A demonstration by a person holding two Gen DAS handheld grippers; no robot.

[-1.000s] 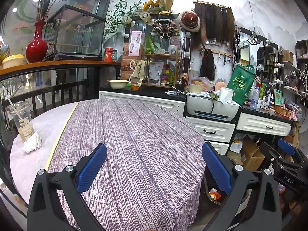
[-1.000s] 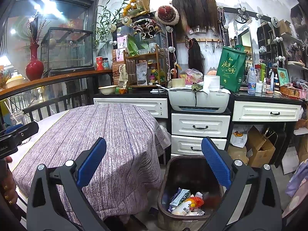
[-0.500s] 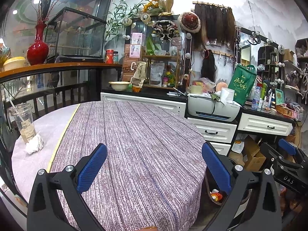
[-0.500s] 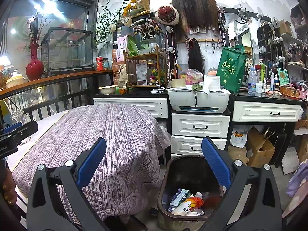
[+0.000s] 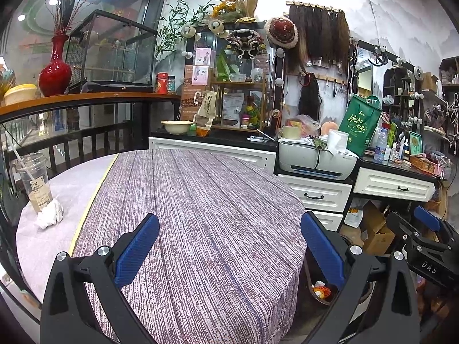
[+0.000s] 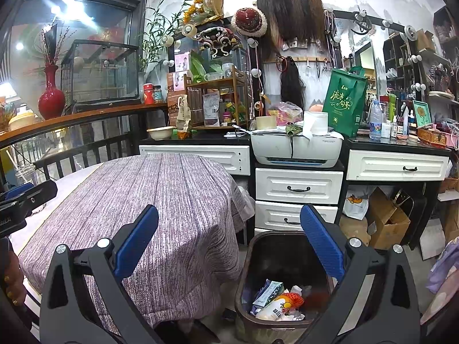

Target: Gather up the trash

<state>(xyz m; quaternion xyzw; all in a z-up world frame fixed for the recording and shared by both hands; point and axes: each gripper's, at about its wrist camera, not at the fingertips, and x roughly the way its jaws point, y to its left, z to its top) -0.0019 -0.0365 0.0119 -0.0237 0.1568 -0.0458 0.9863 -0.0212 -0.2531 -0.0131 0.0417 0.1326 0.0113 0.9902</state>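
Both grippers are wide and hold nothing: the left gripper [image 5: 229,246] hangs over the table [image 5: 200,200], the right gripper [image 6: 229,243] above the bin [image 6: 287,246], which already holds wrappers. Trash remains: a cup [image 5: 34,180] and a tissue [image 5: 50,215] touching at the table's far left edge. Next, the left gripper likely must reach them. Behind stands a cluttered counter [image 5: 218,140].
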